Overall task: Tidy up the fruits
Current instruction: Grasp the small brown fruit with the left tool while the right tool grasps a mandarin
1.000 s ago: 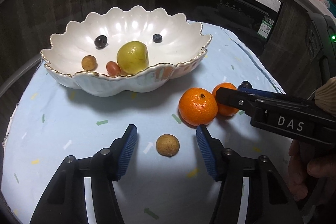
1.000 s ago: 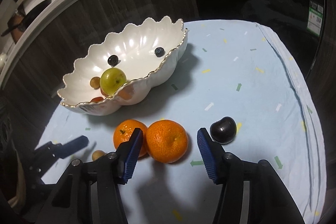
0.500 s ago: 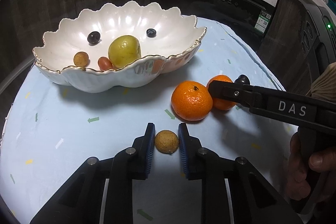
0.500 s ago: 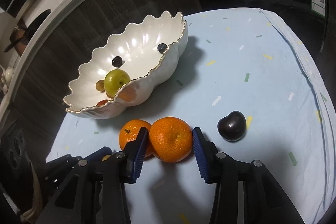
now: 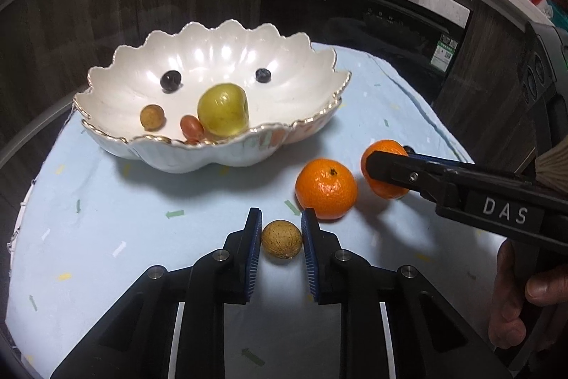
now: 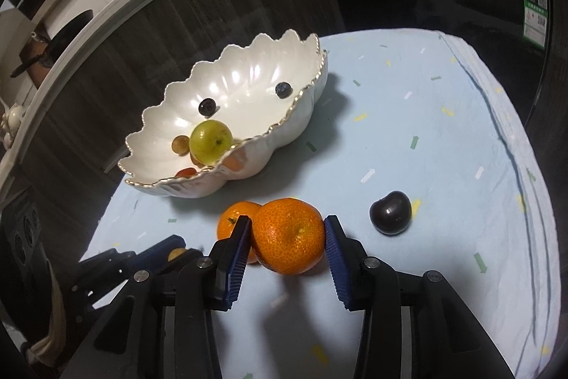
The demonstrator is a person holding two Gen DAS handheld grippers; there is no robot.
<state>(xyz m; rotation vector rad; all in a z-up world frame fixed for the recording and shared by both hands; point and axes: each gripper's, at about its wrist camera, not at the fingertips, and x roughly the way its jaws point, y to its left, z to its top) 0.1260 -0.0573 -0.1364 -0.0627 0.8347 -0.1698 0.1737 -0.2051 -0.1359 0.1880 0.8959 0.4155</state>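
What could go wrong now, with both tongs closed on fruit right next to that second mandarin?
1. The right tongs grip a mandarin touching the second mandarin; lifting may roll the second one away.
2. The left tongs pinch a small round brown fruit near their tips; it could pop out.
3. The bowl already holds an apple near the front rim; a dropped fruit could knock it.
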